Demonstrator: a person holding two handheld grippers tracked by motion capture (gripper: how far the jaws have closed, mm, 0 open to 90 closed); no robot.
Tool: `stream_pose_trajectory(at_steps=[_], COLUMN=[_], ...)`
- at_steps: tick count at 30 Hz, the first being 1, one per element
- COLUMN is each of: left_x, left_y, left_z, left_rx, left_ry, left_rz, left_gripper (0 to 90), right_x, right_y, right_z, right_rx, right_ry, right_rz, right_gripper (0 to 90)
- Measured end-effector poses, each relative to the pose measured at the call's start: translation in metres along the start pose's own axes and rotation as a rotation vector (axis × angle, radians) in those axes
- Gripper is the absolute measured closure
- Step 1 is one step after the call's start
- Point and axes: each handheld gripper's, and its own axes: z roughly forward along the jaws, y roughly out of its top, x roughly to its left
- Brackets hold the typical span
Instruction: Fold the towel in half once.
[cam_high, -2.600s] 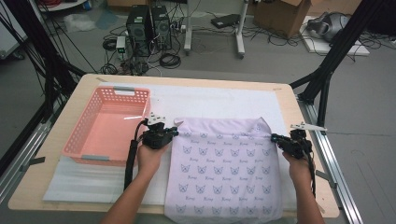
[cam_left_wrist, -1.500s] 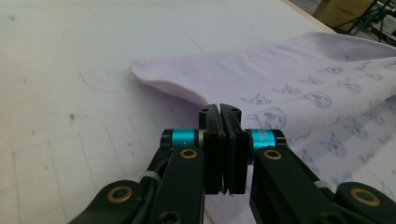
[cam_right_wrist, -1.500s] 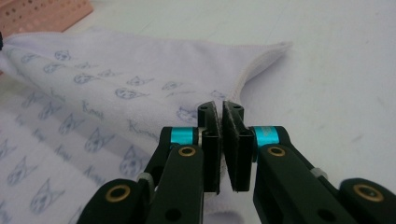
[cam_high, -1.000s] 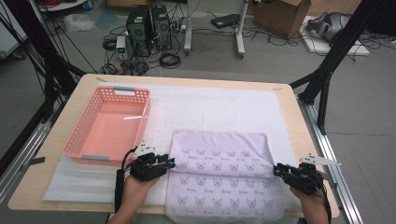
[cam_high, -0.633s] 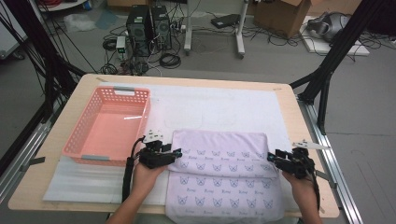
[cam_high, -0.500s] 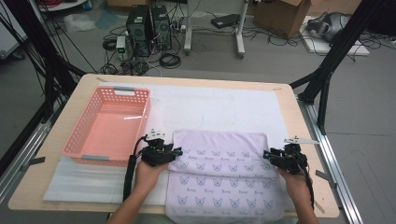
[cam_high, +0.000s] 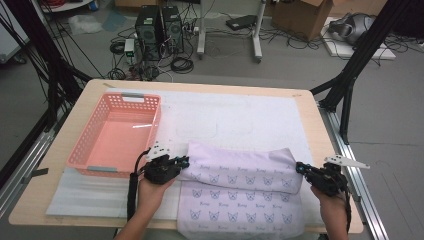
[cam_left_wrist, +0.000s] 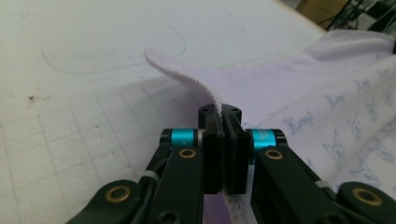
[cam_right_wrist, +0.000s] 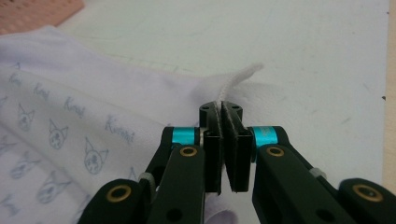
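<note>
Cloth with the cat print lies folded on the desk's near edge, a corner pinched in each tool. Both jaws have just closed: left tool and right tool each clamp a hem. Lift both evenly, keeping the fold taut. Forearms reach forward, tools level, pink basket beyond.

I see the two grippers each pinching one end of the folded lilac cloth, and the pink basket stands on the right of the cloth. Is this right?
Not quite. The pink basket stands to the left of the lilac cloth, as the high view shows. The rest holds: the left gripper and the right gripper each pinch one end of the folded cloth.
</note>
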Motion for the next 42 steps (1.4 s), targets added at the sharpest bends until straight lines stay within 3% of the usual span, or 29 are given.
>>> stream_pose_trajectory(at_steps=[2, 9, 12, 16, 17, 18, 22, 24, 28, 30, 32, 36, 38, 40, 41, 42], left_x=[-0.004, -0.018, -0.023, -0.023, -0.022, -0.022, -0.02, -0.016, -0.007, -0.006, -0.007, -0.009, -0.015, -0.021, -0.021, -0.02], left_y=[-0.003, -0.018, -0.031, -0.044, -0.046, -0.047, -0.042, -0.039, -0.038, -0.038, -0.038, -0.037, -0.039, -0.039, -0.038, -0.037], left_z=[-0.009, -0.033, -0.039, -0.038, -0.036, -0.035, -0.035, -0.033, -0.02, -0.014, -0.01, -0.004, -0.001, 0.002, 0.003, 0.004], left_rx=[-0.022, -0.018, 0.026, 0.108, 0.127, 0.127, 0.086, 0.078, 0.126, 0.155, 0.163, 0.171, 0.162, 0.174, 0.177, 0.183], left_ry=[-0.013, -0.032, -0.028, -0.022, -0.017, -0.001, 0.049, 0.061, 0.058, 0.037, 0.026, 0.003, 0.016, 0.057, 0.065, 0.062], left_rz=[0.008, 0.019, 0.016, -0.018, -0.029, -0.033, -0.022, -0.031, -0.062, -0.072, -0.058, -0.041, 0.007, 0.053, 0.058, 0.058], left_gripper=[86.5, 85.4, 84.5, 78.9, 72.4, 64.3, 47.9, 45.2, 39.9, 38.9, 37.2, 38.5, 41.7, 49.6, 55.9, 61.5], right_x=[0.004, 0.019, 0.021, 0.021, 0.021, 0.022, 0.021, 0.019, 0.013, 0.011, 0.014, 0.016, 0.015, 0.012, 0.011, 0.012], right_y=[-0.001, -0.012, -0.022, -0.035, -0.037, -0.039, -0.037, -0.035, -0.039, -0.043, -0.044, -0.043, -0.042, -0.04, -0.04, -0.04], right_z=[-0.007, -0.032, -0.038, -0.034, -0.033, -0.031, -0.032, -0.03, -0.011, 0.0, 0.002, 0.002, 0.002, 0.003, 0.004, 0.005], right_rx=[-0.016, -0.012, 0.023, 0.134, 0.156, 0.17, 0.122, 0.095, 0.143, 0.184, 0.177, 0.198, 0.206, 0.213, 0.22, 0.218], right_ry=[0.008, 0.028, 0.03, -0.005, -0.022, -0.034, -0.071, -0.089, -0.083, -0.077, -0.088, -0.107, -0.107, -0.079, -0.027, -0.025], right_rz=[-0.011, -0.03, -0.022, -0.009, -0.018, -0.017, 0.009, 0.017, 0.03, 0.031, 0.003, -0.056, -0.064, -0.056, -0.039, -0.043], right_gripper=[86.8, 86.8, 86.8, 86.6, 83.5, 73.1, 55.0, 52.1, 44.8, 41.3, 40.5, 49.6, 57.9, 71.7, 80.8, 81.1])
